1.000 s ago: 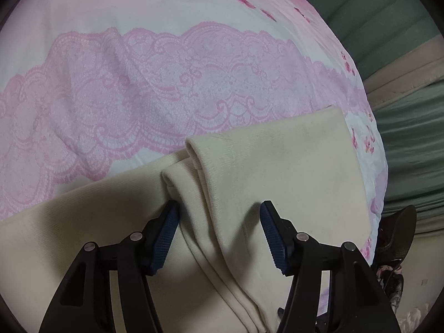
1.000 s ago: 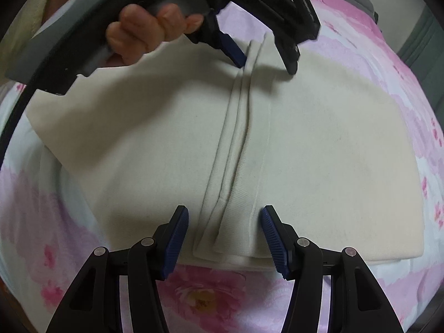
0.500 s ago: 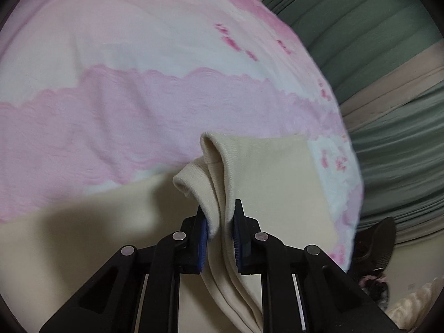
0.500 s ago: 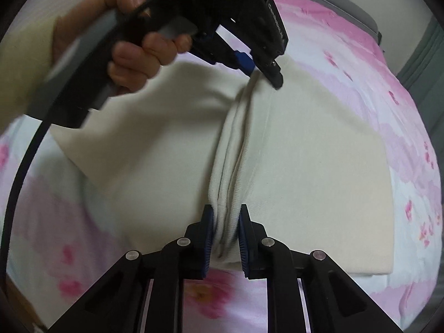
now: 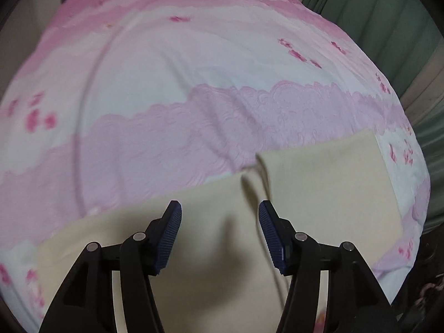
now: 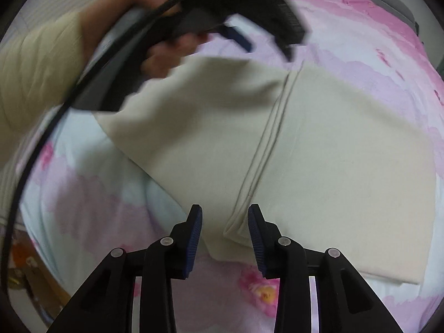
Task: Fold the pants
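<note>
Two grippers: both are over the cream pants, and both have the jaws spread with nothing between the pads.
Pants, place: the pants (image 6: pixel 319 149) lie flat on a pink and white floral bedspread (image 6: pixel 91 194), folded into a wide cream rectangle.
Pants, long axis: in the right wrist view the rectangle is long from left to right; a ridge of stacked edges (image 6: pixel 266 144) crosses it, going from the near edge away from the camera and a little to the right.
Pants, near end of the ridge: the layered corner (image 6: pixel 236 227) sits at the near edge, directly ahead of the right gripper.
Right gripper: the right gripper (image 6: pixel 224 233) has its jaws apart on both sides of that corner; it does not pinch the cloth, and I cannot tell if a pad touches it.
Left gripper: the left gripper (image 5: pixel 220 236) hangs above the far end of the ridge, jaws wide apart, holding nothing.
Left view of the cloth: the pants (image 5: pixel 327 188) show blurred there, with a small lifted fold ahead of the fingers.
Background: green curtain (image 5: pixel 388 22) at the right of the bed.
</note>
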Tool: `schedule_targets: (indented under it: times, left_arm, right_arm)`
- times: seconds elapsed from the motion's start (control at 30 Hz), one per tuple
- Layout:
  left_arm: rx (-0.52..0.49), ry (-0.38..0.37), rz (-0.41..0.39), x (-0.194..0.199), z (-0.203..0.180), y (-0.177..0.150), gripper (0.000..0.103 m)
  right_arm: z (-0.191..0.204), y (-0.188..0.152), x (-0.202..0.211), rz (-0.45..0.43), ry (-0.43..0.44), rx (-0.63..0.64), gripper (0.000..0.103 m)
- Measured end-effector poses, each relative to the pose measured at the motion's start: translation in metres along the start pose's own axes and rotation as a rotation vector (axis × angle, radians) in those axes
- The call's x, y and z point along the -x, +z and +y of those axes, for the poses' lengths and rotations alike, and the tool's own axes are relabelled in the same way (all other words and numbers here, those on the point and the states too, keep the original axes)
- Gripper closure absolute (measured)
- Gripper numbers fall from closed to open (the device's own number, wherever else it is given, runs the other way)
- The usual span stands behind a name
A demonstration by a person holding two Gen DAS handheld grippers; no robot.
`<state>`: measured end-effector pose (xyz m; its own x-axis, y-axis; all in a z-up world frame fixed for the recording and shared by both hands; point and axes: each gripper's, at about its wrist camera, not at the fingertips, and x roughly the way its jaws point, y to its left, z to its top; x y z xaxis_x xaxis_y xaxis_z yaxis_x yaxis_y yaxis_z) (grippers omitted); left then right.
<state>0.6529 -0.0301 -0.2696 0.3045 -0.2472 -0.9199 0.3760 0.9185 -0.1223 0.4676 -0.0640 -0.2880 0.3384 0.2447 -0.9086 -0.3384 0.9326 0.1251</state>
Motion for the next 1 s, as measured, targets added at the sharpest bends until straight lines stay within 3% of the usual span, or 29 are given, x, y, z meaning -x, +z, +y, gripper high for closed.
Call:
schedule_targets:
  times: [0.07, 0.17, 0.23, 0.37, 0.47, 0.63, 0.7, 0.8, 1.0]
  left_arm:
    - [-0.006, 0.051, -0.017, 0.03, -0.001, -0.021, 0.044]
    - [-0.004, 0.141, -0.049, 0.067, -0.012, -0.052, 0.041]
    - [0.041, 0.153, -0.067, 0.09, -0.02, -0.073, 0.036]
    - [0.161, 0.176, -0.089, 0.122, -0.04, -0.11, 0.035]
    - [0.281, 0.181, -0.111, 0.146, -0.051, -0.139, 0.035]
    - [0.415, 0.239, -0.154, 0.185, -0.07, -0.177, 0.026]
    - [0.47, 0.259, -0.197, 0.2, -0.072, -0.191, 0.015]
    - [0.546, 0.263, -0.258, 0.214, -0.063, -0.213, 0.013]
    - [0.626, 0.294, -0.273, 0.216, -0.021, -0.248, 0.013]
  right_arm:
    - [-0.008, -0.004, 0.015, -0.025, -0.023, -0.012, 0.047]
    - [-0.023, -0.018, 0.04, -0.083, -0.078, 0.001, 0.042]
    - [-0.037, -0.017, 0.058, -0.103, -0.087, 0.005, 0.041]
    - [-0.05, -0.027, 0.098, -0.157, -0.079, -0.025, 0.033]
    - [-0.063, -0.031, 0.12, -0.218, -0.075, -0.032, 0.031]
    - [-0.069, -0.034, 0.157, -0.237, -0.054, 0.048, 0.031]
    - [-0.069, -0.038, 0.165, -0.243, -0.029, 0.052, 0.03]
    - [-0.066, -0.042, 0.17, -0.251, 0.006, 0.048, 0.029]
    - [-0.038, -0.038, 0.165, -0.242, 0.004, 0.071, 0.029]
